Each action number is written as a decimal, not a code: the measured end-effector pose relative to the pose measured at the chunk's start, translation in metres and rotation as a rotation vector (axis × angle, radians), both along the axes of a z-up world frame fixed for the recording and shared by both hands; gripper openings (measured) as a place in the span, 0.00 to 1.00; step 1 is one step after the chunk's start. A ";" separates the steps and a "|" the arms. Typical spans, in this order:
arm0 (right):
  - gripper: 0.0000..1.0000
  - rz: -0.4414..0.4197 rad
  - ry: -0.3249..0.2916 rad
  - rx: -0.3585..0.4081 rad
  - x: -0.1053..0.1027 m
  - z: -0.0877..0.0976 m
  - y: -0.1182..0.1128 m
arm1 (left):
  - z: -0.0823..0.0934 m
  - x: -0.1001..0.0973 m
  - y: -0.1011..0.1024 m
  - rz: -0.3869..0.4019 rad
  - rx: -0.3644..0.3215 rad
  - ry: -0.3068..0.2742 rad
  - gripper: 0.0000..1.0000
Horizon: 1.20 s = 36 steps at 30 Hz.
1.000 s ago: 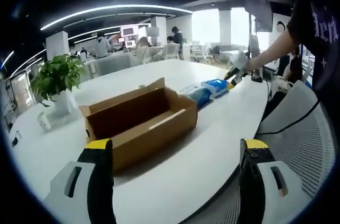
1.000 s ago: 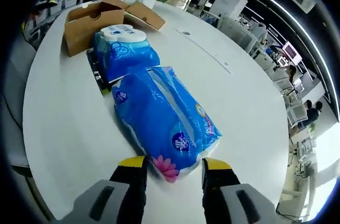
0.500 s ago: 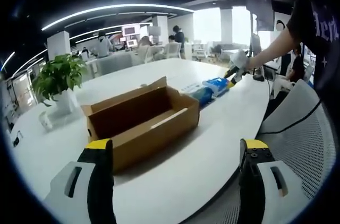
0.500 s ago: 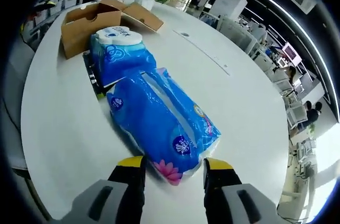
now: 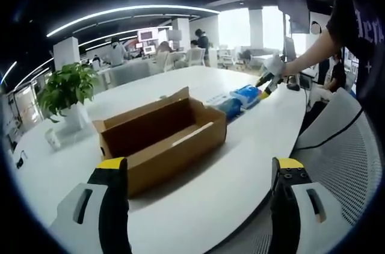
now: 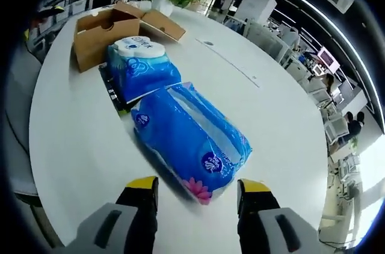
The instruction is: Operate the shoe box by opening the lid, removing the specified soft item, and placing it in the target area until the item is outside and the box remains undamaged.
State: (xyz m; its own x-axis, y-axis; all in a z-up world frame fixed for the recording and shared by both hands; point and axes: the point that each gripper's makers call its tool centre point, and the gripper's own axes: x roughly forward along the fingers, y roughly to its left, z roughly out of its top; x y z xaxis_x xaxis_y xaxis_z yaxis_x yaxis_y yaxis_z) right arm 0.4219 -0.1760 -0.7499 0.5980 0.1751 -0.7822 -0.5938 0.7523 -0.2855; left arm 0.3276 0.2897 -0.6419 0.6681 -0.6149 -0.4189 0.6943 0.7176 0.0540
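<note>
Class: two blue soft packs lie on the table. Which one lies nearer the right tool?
The long flat pack with the pink flower, just ahead of the right tool; the roll pack lies beyond it.

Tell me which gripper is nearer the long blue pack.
Right. The right gripper sits just before the blue pack, jaws open; the left gripper hovers far off, beyond the box.

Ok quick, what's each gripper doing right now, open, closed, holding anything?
Left gripper: open, holding nothing, aimed at the open box.
Right gripper: open, holding nothing, its jaws just short of the blue pack on the table.
</note>
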 end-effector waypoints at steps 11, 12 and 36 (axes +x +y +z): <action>0.60 0.099 0.042 0.026 -0.004 0.028 0.028 | 0.000 0.000 0.002 0.005 -0.008 -0.002 0.99; 0.60 0.108 0.041 0.033 -0.004 0.031 0.033 | 0.001 0.000 0.003 0.007 -0.009 -0.003 0.99; 0.66 0.404 0.040 0.136 0.027 0.086 0.165 | 0.001 0.002 0.005 0.019 -0.007 -0.009 0.99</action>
State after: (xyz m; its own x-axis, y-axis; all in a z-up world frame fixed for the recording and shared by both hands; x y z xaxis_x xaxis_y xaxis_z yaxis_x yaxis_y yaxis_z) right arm 0.4488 -0.0115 -0.6644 0.4294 0.4925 -0.7570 -0.8573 0.4858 -0.1702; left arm 0.3293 0.2943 -0.6404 0.6831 -0.6054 -0.4085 0.6804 0.7308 0.0548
